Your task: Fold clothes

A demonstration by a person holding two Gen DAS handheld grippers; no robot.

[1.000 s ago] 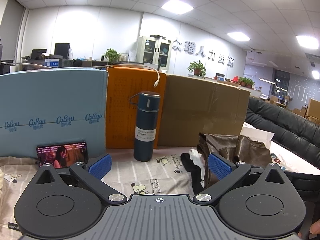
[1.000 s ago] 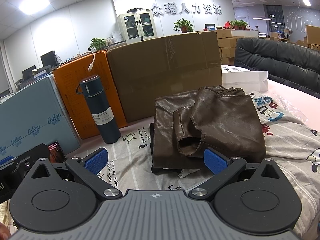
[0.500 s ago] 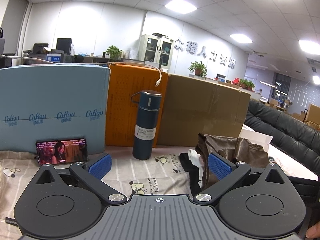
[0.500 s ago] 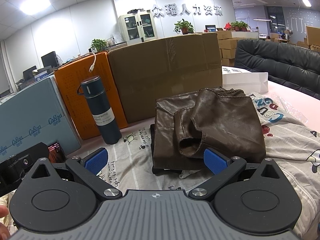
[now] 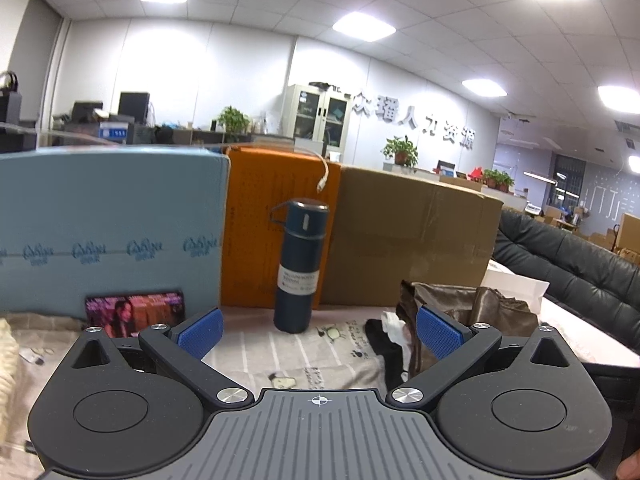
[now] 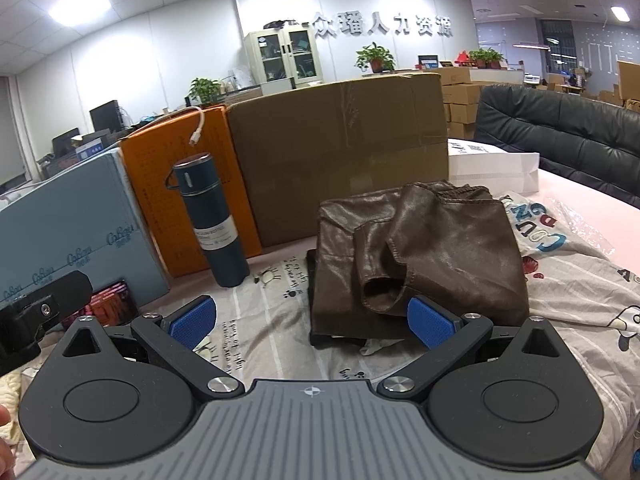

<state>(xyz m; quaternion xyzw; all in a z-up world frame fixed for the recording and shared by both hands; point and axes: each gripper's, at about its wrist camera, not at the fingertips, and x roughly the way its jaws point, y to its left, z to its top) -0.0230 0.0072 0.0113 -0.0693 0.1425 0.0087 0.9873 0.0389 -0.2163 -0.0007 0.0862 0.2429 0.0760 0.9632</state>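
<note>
From the left wrist, the left gripper [image 5: 319,330] hovers with fingers spread wide and empty, the flask [image 5: 299,266] standing just ahead; a careless sweep could topple it. From the right wrist, the right gripper [image 6: 312,322] is likewise spread and empty before the brown garment [image 6: 420,256], folded atop darker clothes; its slick surface may slide apart.

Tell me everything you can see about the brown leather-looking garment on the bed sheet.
The brown garment looks like soft, slightly shiny faux leather with stitched seams. It lies roughly folded into a squarish pile, one sleeve doubled on top with its open cuff facing the camera. It rests on a dark folded garment and the cartoon-print sheet, in front of the brown cardboard box. Neither gripper touches it.
</note>
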